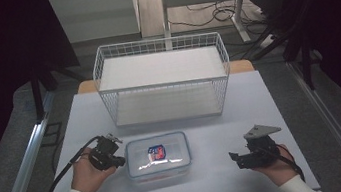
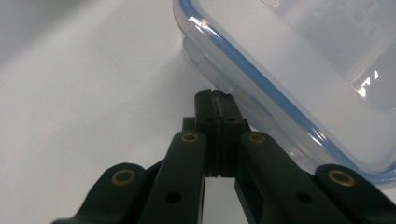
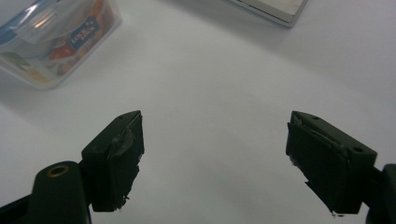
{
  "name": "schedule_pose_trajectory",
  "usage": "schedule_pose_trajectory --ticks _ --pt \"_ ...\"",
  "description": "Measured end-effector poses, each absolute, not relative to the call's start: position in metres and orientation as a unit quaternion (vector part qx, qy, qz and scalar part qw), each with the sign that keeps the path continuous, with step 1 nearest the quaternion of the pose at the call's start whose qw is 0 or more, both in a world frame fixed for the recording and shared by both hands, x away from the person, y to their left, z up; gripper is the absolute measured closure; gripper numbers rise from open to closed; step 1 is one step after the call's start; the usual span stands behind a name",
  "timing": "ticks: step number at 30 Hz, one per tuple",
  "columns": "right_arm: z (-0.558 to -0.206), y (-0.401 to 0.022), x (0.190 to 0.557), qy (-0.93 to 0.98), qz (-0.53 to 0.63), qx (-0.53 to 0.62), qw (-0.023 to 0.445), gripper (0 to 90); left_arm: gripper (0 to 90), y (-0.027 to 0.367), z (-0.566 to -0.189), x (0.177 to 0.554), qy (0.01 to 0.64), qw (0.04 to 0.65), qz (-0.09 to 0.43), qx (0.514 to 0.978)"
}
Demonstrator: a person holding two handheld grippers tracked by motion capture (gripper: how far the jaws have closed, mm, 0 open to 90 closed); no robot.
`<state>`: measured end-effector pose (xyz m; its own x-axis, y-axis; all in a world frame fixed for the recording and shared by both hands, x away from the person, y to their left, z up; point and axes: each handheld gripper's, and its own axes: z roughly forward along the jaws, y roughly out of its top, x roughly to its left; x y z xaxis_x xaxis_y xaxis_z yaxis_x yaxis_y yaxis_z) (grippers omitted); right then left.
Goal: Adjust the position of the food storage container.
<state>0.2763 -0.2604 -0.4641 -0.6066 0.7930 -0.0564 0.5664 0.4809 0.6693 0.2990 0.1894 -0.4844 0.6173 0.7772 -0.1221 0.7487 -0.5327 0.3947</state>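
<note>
1. Table (image 1: 260, 103), white-topped, carries everything; the person's forearms come in over its near edge.
2. Wire basket (image 1: 162, 79), white with two tiers, stands at the far middle of the table, well apart from both grippers. The right gripper view catches just a pale corner of it (image 3: 275, 9) at the far edge.
3. Container (image 1: 157, 157), clear plastic with a blue-rimmed lid and a red-and-blue label, lies flat near the middle of the table, nearer the left side, in front of the basket.
4. Left gripper (image 1: 119, 160) lies low just left of the container, its tips pointing right at the container's left wall. In the left gripper view (image 2: 215, 100) the two jaws are pressed together with nothing between them, and their tips sit right at the container (image 2: 299, 79), just under the blue seal by a lid clasp; actual contact cannot be told. That closeness is plain there, while the high view shows merely that the two are side by side.
5. Right gripper (image 1: 234, 156) rests at the near right, well apart from the container, pointing left toward it. In the right gripper view (image 3: 215, 154) its jaws stand wide apart over bare table, with the container (image 3: 51, 42) off at the far left, its printed label readable from the side.
</note>
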Motion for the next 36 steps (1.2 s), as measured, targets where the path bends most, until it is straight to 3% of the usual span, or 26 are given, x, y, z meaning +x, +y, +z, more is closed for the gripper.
schedule_pose_trajectory --ticks 36 --pt "-0.464 -0.249 0.279 0.845 0.305 0.398 0.186 20.3 90.0 0.172 -0.488 0.315 0.424 0.247 0.017 0.871"
